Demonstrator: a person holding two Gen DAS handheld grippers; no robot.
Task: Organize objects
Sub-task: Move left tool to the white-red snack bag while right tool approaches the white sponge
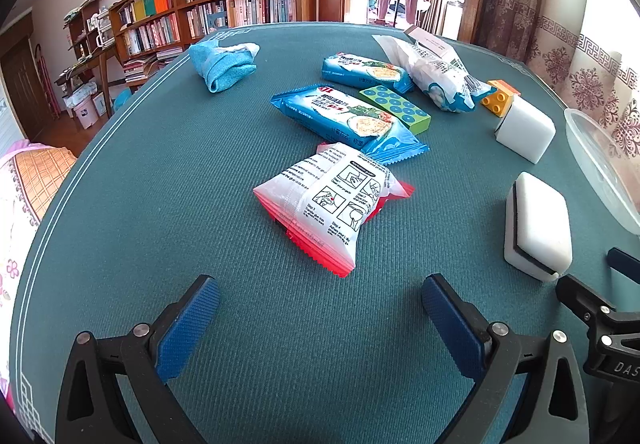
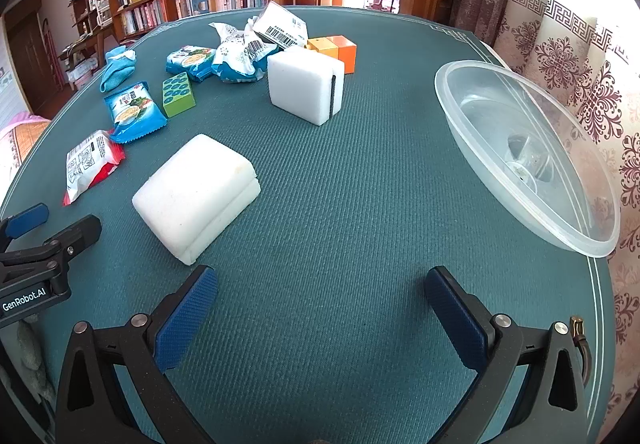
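My left gripper (image 1: 320, 292) stands open over bare green cloth, just short of a red and white packet (image 1: 328, 204). Beyond it lie two blue snack packets (image 1: 344, 116) (image 1: 364, 72), a green studded block (image 1: 396, 108), a white and blue bag (image 1: 436, 80), an orange and yellow block (image 1: 500, 96) and a folded blue cloth (image 1: 220, 64). My right gripper (image 2: 320, 284) is open too, empty, with a flat white sponge (image 2: 196, 196) ahead to its left and an upright white sponge (image 2: 304, 84) farther off. A clear plastic bowl (image 2: 520, 152) sits at the right.
The table (image 2: 360, 184) is round with a green cloth; its edge curves close behind the bowl. A patterned curtain (image 2: 580, 84) hangs at the right. Bookshelves (image 1: 224, 0) and a doorway stand beyond the far edge. The other gripper's body (image 2: 36, 256) shows at the right wrist view's left border.
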